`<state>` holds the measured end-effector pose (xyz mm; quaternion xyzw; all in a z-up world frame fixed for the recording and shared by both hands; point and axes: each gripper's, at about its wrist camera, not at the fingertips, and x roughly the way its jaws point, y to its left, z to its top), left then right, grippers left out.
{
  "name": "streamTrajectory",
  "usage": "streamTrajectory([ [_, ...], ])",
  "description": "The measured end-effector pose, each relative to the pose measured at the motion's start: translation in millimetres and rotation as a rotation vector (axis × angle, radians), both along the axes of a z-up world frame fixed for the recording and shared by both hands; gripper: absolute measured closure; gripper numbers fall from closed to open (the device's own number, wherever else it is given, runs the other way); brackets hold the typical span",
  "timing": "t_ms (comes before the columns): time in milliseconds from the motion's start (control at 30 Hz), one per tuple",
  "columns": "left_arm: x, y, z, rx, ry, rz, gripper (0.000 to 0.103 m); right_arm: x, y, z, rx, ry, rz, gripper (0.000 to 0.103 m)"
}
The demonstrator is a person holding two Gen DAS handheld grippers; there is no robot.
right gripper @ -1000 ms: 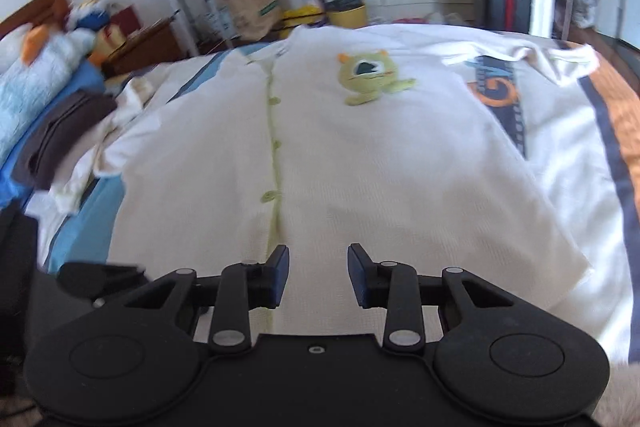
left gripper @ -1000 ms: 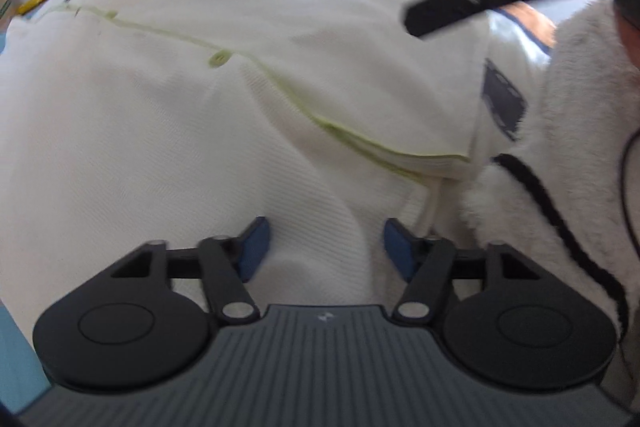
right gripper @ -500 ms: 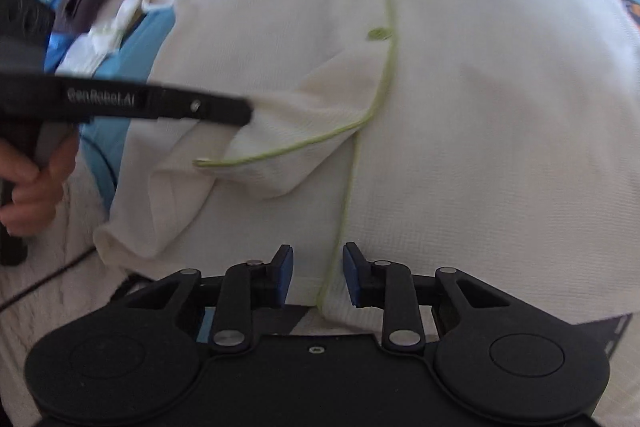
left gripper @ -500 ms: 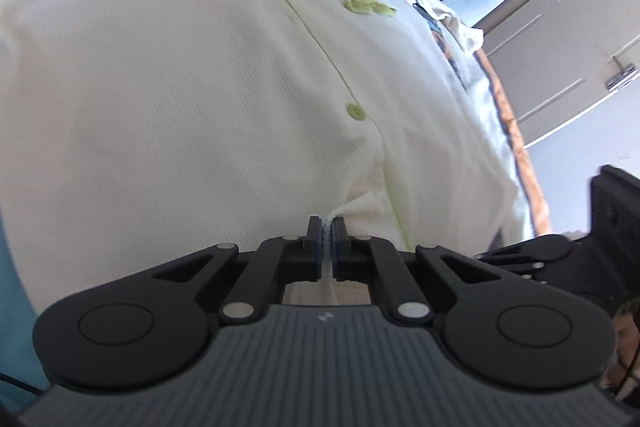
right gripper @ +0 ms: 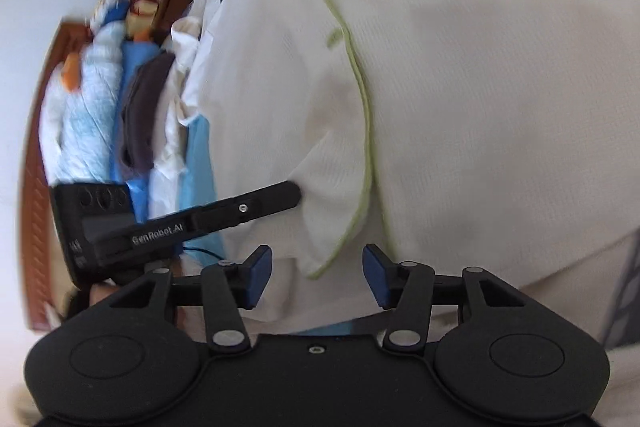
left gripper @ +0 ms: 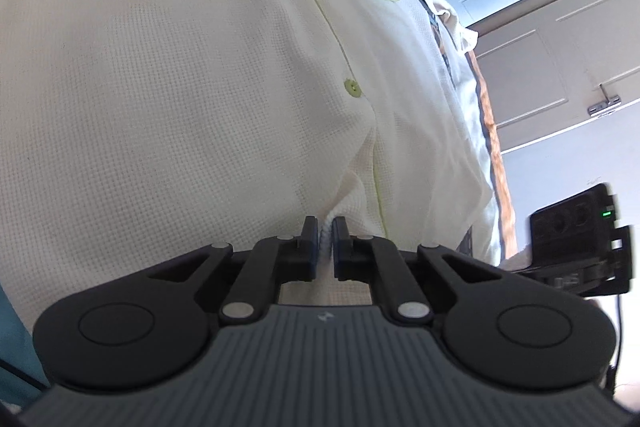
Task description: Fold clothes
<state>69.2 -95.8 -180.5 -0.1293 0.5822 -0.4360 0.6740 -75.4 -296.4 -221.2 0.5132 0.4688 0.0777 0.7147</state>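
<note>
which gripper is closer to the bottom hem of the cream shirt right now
Left. The left gripper is shut on the cream shirt at its hem; the right gripper, jaws opening, sits just short of the hem corner, not touching.

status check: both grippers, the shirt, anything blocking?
Left gripper shut on cream shirt hem. Right gripper opening, hem corner between pads, not pinched. Nothing in the way.

Both wrist cameras look down along their jaws, very near the shirt point(left gripper: 200, 87) hem (each rolled sideways); they share its green placket point(right gripper: 362, 99), each catching the other gripper at 3 or 9 o'clock.
</note>
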Motion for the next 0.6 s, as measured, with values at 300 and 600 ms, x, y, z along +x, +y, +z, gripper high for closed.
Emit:
streamTrajectory([
  [300, -51, -7, 14, 0.092, -0.117, -0.191, 0.094, -15, 7, 54, -0.342, -0.067, 0.031, 0.095],
  [600, -72, -19, 12, 0.140, -0.165, -0.260, 0.071, -20, 5, 56, -0.700, 0.111, 0.173, 0.095],
])
